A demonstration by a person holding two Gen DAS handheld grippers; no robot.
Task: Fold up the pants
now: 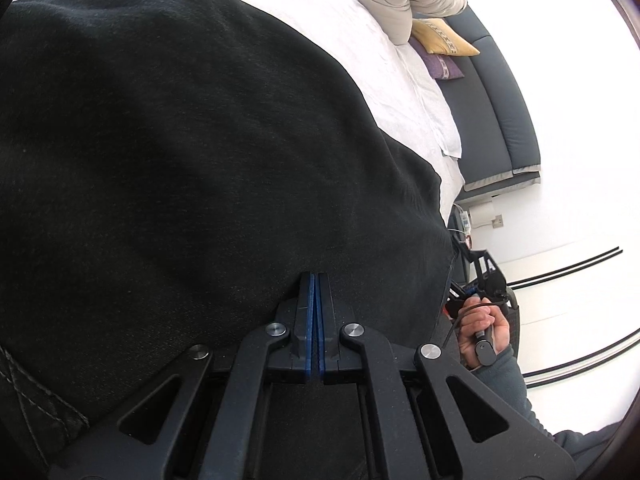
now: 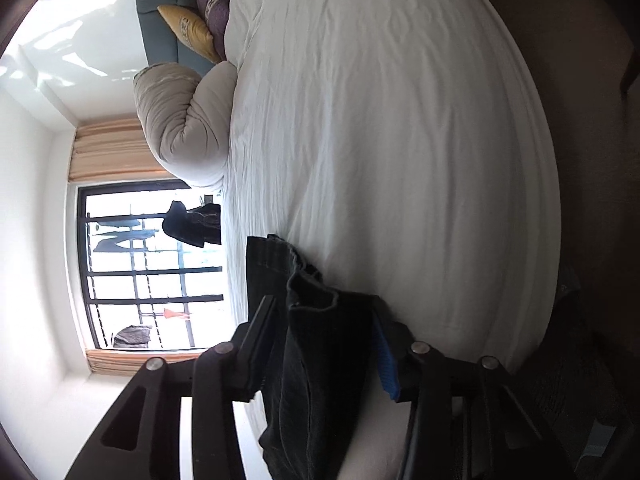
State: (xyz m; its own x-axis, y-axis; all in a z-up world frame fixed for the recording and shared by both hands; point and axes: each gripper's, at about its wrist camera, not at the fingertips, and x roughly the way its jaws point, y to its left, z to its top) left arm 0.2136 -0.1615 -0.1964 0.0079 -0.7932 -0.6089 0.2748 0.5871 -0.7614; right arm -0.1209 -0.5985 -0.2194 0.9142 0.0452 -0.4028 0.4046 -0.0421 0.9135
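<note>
The black pants [image 1: 180, 152] fill most of the left wrist view, spread over the white bed [image 1: 400, 80]. My left gripper [image 1: 317, 280] is shut, its blue pads [image 1: 308, 320] together, tips against the cloth; I see no cloth between them. Off the pants' right edge a hand [image 1: 480, 332] holds my right gripper [image 1: 484, 276]. In the right wrist view my right gripper [image 2: 322, 306] is shut on a thick bunch of the pants [image 2: 320, 360], whose stitched hem [image 2: 276, 256] sticks out past the fingertips over the bed [image 2: 400, 140].
A rolled beige duvet [image 2: 188, 120], a yellow cushion [image 2: 192, 32] and a purple one [image 2: 216, 8] lie at the head of the bed against a dark headboard [image 1: 492, 100]. A barred window [image 2: 152, 268] is behind. Bare white sheet stretches ahead of the right gripper.
</note>
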